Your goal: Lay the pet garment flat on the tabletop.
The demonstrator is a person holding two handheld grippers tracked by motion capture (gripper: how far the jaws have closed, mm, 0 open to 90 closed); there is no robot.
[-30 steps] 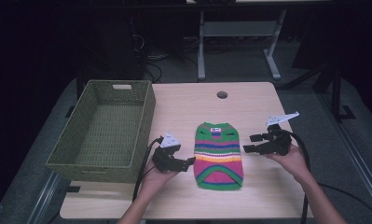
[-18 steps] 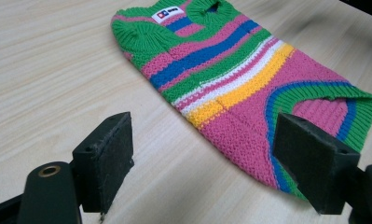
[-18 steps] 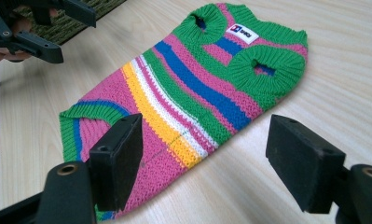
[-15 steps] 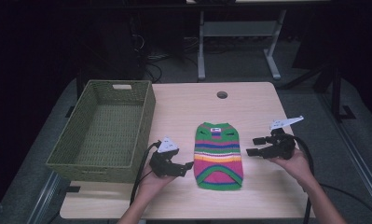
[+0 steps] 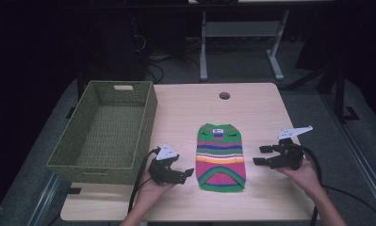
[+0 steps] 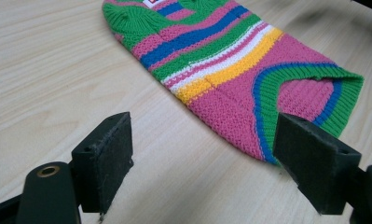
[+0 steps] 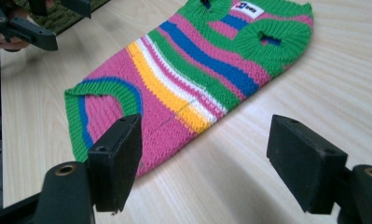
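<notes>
A small knitted striped garment (image 5: 221,157) in green, pink, blue, white and yellow lies flat on the wooden table (image 5: 195,113), neck end away from me. My left gripper (image 5: 188,173) sits just left of its lower hem, jaws wide apart and empty. In the left gripper view (image 6: 204,156) the garment (image 6: 249,70) lies just beyond the pads. My right gripper (image 5: 260,155) hovers open a short way right of the garment's middle, pointing at it. In the right gripper view (image 7: 207,154) the garment (image 7: 193,70) lies ahead of the open jaws, untouched.
A green woven basket (image 5: 105,132) stands at the table's left, close behind my left hand. A round cable hole (image 5: 224,95) sits near the far edge. Black cables trail off the near edge from both grippers. Desk legs and wires stand on the floor beyond.
My right gripper has shifted down and toward the near edge, beside the garment's middle. The left gripper has barely moved. The garment lies as before.
</notes>
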